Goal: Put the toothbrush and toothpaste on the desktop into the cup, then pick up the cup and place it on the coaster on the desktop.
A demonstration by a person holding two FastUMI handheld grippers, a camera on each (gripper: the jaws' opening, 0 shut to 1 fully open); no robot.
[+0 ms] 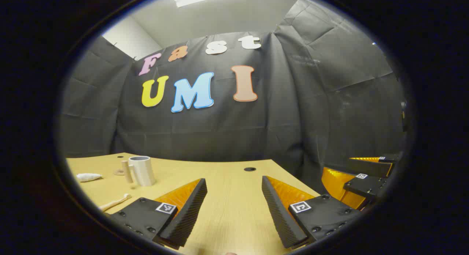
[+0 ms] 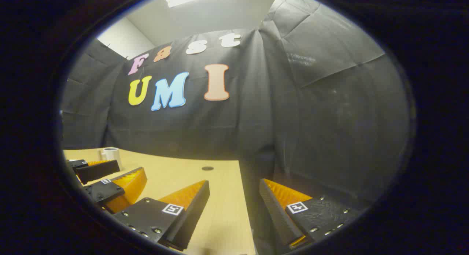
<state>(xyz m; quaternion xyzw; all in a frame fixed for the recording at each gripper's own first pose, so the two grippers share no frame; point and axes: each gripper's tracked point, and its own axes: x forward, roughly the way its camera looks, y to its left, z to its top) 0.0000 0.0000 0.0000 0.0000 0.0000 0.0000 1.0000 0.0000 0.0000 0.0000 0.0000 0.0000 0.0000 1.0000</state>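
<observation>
Left gripper view: left gripper (image 1: pixel 231 191) spread wide over the pale wooden desktop (image 1: pixel 234 211), nothing held. Far left, white cylindrical cup (image 1: pixel 143 170) upright, white toothpaste tube (image 1: pixel 88 177) and pale toothbrush (image 1: pixel 115 202) lying nearby.

Right gripper view: right gripper (image 2: pixel 234 192) likewise parted, empty, at the desktop's edge.

Desktop (image 1: pixel 234 196) carries cup (image 1: pixel 143 170), toothbrush (image 1: pixel 115 202), toothpaste (image 1: pixel 88 177)

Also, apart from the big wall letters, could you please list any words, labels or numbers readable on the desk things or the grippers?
Cup: no text, its side looks plain.
Toothpaste: too small to read any print.
Square tags on the left gripper and right gripper: black-and-white patterns, not words.
</observation>
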